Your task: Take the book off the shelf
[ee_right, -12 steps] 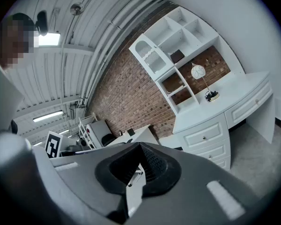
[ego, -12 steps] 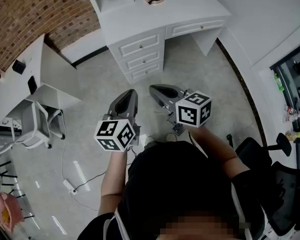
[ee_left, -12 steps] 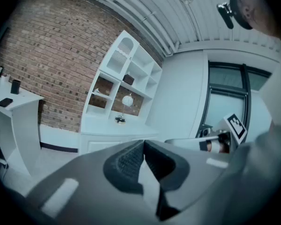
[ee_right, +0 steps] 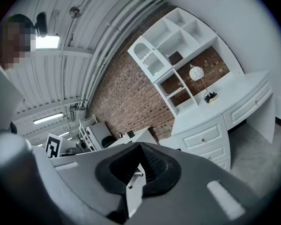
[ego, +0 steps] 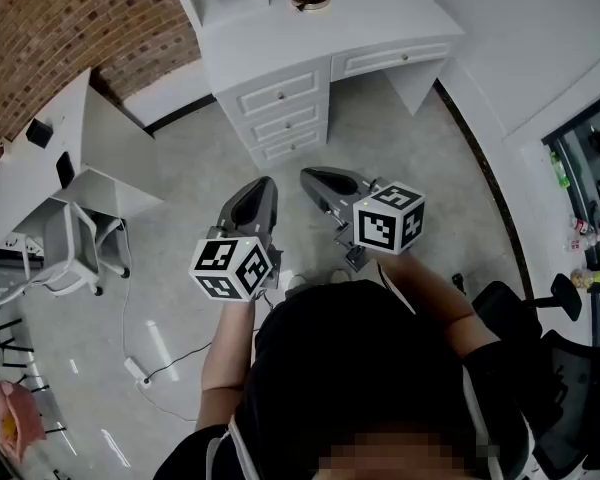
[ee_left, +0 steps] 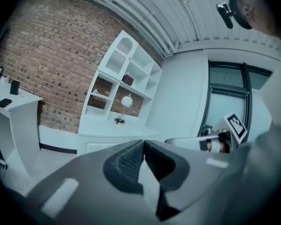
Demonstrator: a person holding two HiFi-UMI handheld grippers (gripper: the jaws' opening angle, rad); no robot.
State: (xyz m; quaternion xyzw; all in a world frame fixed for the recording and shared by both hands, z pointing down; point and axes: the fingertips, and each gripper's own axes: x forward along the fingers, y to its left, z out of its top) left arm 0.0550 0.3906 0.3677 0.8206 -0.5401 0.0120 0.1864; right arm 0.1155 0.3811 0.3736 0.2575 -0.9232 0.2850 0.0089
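Note:
A dark book (ee_left: pixel 128 79) lies flat in an upper compartment of the white shelf unit (ee_left: pixel 131 69) above the desk, also seen as the book (ee_right: pixel 176 57) in the right gripper view. Both grippers hang over the grey floor, well short of the desk (ego: pixel 310 38). My left gripper (ego: pixel 260 190) points toward the drawers, its jaws shut with nothing between them (ee_left: pixel 144 143). Just to its right, my right gripper (ego: pixel 315 178) is also shut and empty (ee_right: pixel 140 146). The head view cuts off most of the shelf, so the book is hidden there.
A white globe lamp (ee_right: pixel 195 72) stands on the desktop below the shelf. The drawer stack (ego: pixel 280 98) faces me. A white side desk (ego: pixel 40 158) and a white chair (ego: pixel 75 248) stand at the left, a black office chair (ego: pixel 550 338) at the right. A cable with a power strip (ego: pixel 140 371) lies on the floor.

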